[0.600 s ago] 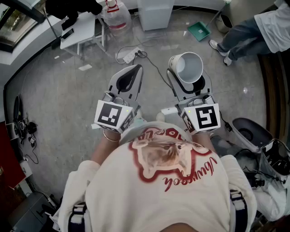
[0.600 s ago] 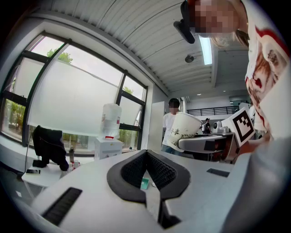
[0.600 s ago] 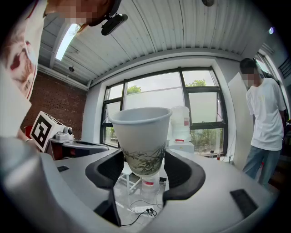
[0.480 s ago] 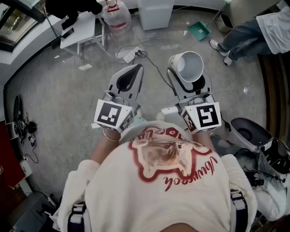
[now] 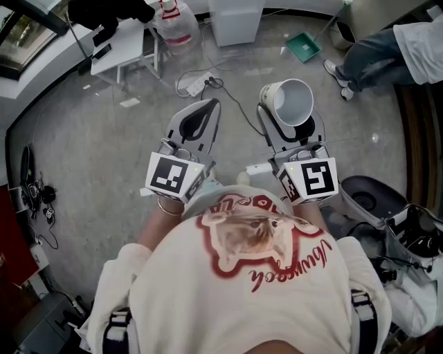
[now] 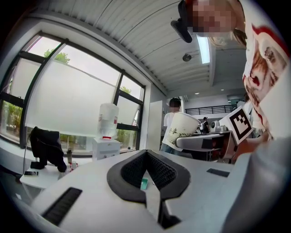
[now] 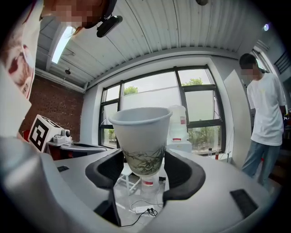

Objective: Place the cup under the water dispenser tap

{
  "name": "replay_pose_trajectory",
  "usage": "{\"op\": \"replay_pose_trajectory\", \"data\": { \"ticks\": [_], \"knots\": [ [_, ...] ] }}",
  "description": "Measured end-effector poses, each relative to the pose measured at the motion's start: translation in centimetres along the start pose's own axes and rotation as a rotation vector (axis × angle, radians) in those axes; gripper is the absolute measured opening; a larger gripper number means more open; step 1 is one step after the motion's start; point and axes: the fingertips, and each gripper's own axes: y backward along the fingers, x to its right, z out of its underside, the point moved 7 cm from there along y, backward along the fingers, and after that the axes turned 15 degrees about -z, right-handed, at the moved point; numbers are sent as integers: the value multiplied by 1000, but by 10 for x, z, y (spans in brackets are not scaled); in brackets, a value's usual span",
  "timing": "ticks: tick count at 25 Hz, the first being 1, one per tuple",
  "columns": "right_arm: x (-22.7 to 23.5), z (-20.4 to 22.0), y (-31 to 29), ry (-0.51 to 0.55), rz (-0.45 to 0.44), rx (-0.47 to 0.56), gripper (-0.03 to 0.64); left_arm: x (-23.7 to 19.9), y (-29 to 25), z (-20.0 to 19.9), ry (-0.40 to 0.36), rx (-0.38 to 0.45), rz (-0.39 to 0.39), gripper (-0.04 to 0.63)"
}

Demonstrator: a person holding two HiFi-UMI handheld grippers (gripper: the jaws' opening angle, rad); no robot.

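A white paper cup (image 5: 293,101) with a green bamboo print stands upright between the jaws of my right gripper (image 5: 289,123), which is shut on its lower part. In the right gripper view the cup (image 7: 141,136) fills the middle, with both black pads (image 7: 182,175) against its base. My left gripper (image 5: 198,119) is held level beside it, shut and with nothing in it; its tips meet in the left gripper view (image 6: 146,157). The water dispenser (image 5: 174,28), a white box with a clear bottle on top, stands far ahead by the windows (image 6: 107,136). The cup partly hides it in the right gripper view (image 7: 178,129).
A small white table (image 5: 124,45) with dark clothing stands left of the dispenser, and a tall white cabinet (image 5: 237,17) stands right of it. A power strip with cable (image 5: 201,84) and a green dustpan (image 5: 304,46) lie on the floor ahead. A person (image 5: 387,48) stands at the upper right.
Both grippers and the cup keep almost the same place. The bystander's feet and the dark object on the floor at the right have shifted slightly in the view.
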Motion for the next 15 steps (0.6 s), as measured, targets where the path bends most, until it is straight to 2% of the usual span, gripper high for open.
{"op": "replay_pose_trajectory", "data": {
  "ticks": [3,7,10,15],
  "knots": [
    [6,2,7,4,7,10,291,6,-2,2,4,-4,-2,20],
    [21,17,20,2,-5,20,291,23,-12,12,24,75,-11,20],
    [43,30,24,23,-14,14,291,31,-31,26,2,35,-36,20],
    [72,22,35,21,-24,12,291,51,-47,14,56,116,-60,20]
  ]
}}
